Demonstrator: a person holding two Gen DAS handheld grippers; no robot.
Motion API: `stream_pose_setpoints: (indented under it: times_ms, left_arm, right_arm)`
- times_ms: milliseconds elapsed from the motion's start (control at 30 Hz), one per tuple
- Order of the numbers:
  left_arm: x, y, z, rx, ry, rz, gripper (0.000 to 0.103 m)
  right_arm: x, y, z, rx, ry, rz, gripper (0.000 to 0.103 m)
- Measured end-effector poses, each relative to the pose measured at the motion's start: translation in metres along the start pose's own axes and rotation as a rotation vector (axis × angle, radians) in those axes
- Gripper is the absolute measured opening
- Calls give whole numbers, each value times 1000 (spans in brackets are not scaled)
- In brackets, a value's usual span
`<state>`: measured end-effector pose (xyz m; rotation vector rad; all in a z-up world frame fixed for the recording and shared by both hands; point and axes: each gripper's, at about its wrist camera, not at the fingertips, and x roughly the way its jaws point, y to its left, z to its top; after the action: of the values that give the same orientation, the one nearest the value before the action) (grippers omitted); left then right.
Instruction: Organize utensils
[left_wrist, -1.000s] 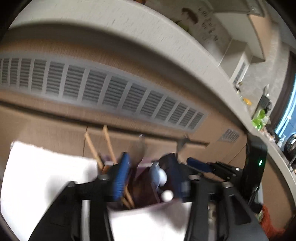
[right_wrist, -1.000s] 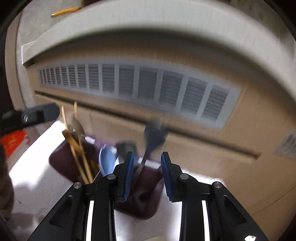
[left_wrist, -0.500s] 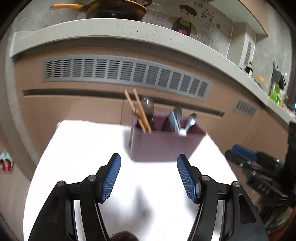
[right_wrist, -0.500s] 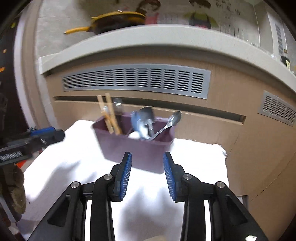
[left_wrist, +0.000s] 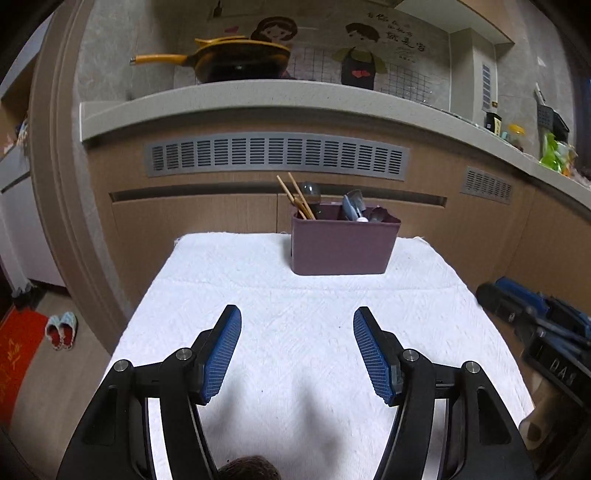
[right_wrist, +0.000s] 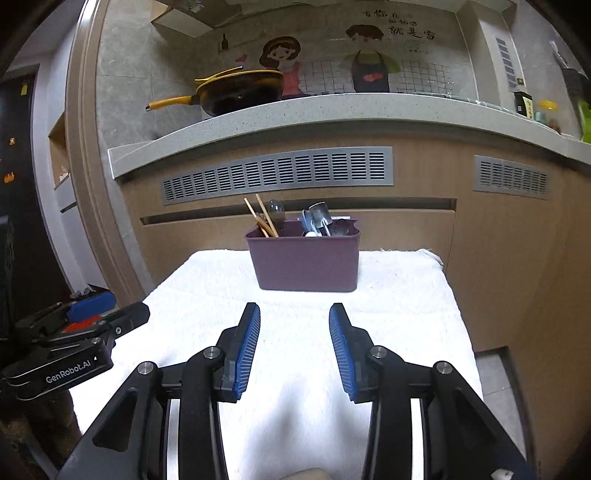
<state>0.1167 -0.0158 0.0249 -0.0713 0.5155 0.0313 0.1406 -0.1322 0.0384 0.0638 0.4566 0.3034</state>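
Note:
A purple utensil holder (left_wrist: 343, 245) stands at the far end of the white cloth-covered table (left_wrist: 258, 288). It also shows in the right wrist view (right_wrist: 304, 260). Wooden chopsticks (left_wrist: 295, 197) and a ladle stand in its left side, spoons (left_wrist: 354, 210) in its right side. My left gripper (left_wrist: 297, 321) is open and empty, well back from the holder above the cloth. My right gripper (right_wrist: 294, 317) is open and empty, also short of the holder. The left gripper shows in the right wrist view (right_wrist: 92, 317) at the table's left edge.
A kitchen counter (left_wrist: 258, 99) with a yellow pan (left_wrist: 236, 62) runs behind the table, with vented cabinet fronts (left_wrist: 277, 155) below. Slippers (left_wrist: 61, 328) and a red mat lie on the floor at left. The right gripper (left_wrist: 535, 317) shows at the table's right edge.
Both grippers have pulled back from the holder toward the near end of the table. They were right at the utensils a second ago. The left jaws have opened wider.

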Motion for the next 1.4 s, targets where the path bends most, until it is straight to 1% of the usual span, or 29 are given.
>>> stream_pose_setpoints:
  times_ms: [133,333,733,1400]
  left_arm:
    - [-10,-6,3,12,-27,0,64]
    - [-9,-10,4,21,-10,-18,64]
    - [-4,-10,1,17,14,-23,64]
    - [-3,-11,-2,18,22,-27,64]
  right_arm:
    - [-1,4,-3,-15,17,-4,37]
    - [-1,3,-5,-11,28,5,38]
    - [2,6,-9,-27,40,9,42]
    - [2,3,-9,-23,41,2,44]
